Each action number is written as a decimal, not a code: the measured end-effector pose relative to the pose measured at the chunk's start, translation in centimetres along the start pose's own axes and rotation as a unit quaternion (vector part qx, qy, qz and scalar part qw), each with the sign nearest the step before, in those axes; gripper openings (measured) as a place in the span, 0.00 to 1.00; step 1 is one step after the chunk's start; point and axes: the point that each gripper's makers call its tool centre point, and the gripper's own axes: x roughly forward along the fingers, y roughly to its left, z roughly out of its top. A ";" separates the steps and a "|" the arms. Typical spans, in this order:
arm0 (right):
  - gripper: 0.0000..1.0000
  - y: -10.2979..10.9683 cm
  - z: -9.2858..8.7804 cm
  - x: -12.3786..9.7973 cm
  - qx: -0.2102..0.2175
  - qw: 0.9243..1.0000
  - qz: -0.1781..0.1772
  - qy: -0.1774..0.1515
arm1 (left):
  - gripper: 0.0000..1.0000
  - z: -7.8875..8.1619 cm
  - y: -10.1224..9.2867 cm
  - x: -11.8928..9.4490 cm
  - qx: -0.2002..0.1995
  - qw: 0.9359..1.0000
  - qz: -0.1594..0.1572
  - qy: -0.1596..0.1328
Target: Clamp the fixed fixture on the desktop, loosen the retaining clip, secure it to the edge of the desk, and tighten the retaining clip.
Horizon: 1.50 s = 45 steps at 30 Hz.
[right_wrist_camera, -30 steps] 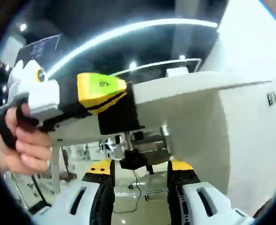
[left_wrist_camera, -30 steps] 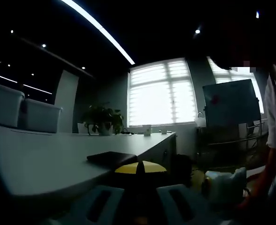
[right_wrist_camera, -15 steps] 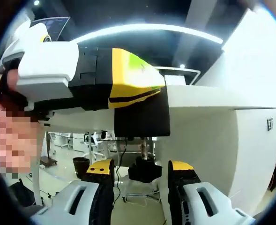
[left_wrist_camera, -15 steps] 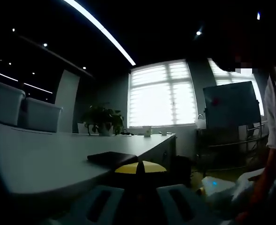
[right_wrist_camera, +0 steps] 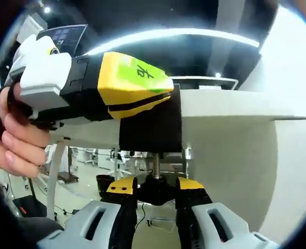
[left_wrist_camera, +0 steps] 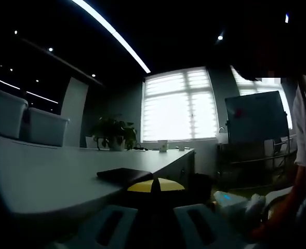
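The black fixture [right_wrist_camera: 150,129] hangs over the edge of the white desk [right_wrist_camera: 230,111]. My left gripper [right_wrist_camera: 163,98], white with yellow jaws, is shut on it from the left, held by a hand [right_wrist_camera: 17,140]. A threaded screw [right_wrist_camera: 155,162] runs down from the fixture to the black retaining clip knob [right_wrist_camera: 155,185]. My right gripper [right_wrist_camera: 156,188] is shut on that knob from below. In the left gripper view the fixture's flat top [left_wrist_camera: 122,175] lies on the desk [left_wrist_camera: 43,176], just ahead of the left gripper [left_wrist_camera: 155,189]. The right gripper's white body [left_wrist_camera: 236,203] sits low at the right.
Beyond the desk stand a potted plant [left_wrist_camera: 114,132], two white chairs [left_wrist_camera: 43,127] and a dark whiteboard [left_wrist_camera: 254,114] by bright windows. A person's sleeve [left_wrist_camera: 303,129] is at the right. Under the desk are chairs and cables on the floor [right_wrist_camera: 95,166].
My right gripper's jaws have drawn together onto the knob under the fixture. The left gripper has kept its hold. In the left gripper view the right gripper's body has shifted lower and leftward.
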 end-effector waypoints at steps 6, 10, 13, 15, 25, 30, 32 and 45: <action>0.27 0.8 -0.3 0.4 0.032 0.994 0.105 -0.003 | 0.01 0.0 0.0 0.0 -0.002 1.000 0.001 -0.005; 0.27 0.7 -0.7 0.8 0.056 0.986 0.155 0.007 | 0.01 0.0 0.0 0.0 0.000 1.000 0.001 -0.002; 0.27 0.8 -0.6 0.7 0.045 0.987 0.154 0.011 | 0.01 0.0 0.0 0.0 -0.001 1.000 0.002 -0.002; 0.27 0.6 -0.5 0.5 0.038 0.991 0.130 0.007 | 0.01 0.0 0.0 0.0 -0.002 1.000 0.003 -0.004; 0.37 -0.6 -2.0 -2.1 0.126 0.992 -0.013 0.019 | 0.01 0.0 0.0 0.0 0.000 1.000 0.004 -0.003; 0.47 -0.1 -1.4 -3.4 0.050 0.995 -0.084 0.030 | 0.01 0.0 0.0 0.0 0.003 1.000 0.005 -0.004; 0.46 -0.3 -1.5 -3.5 0.019 0.991 -0.122 0.048 | 0.01 0.0 0.0 0.0 0.002 1.000 0.007 -0.005; 0.35 -0.9 -0.5 -0.6 -0.007 0.986 -0.158 0.049 | 0.01 0.0 0.0 0.0 0.004 1.000 0.011 -0.009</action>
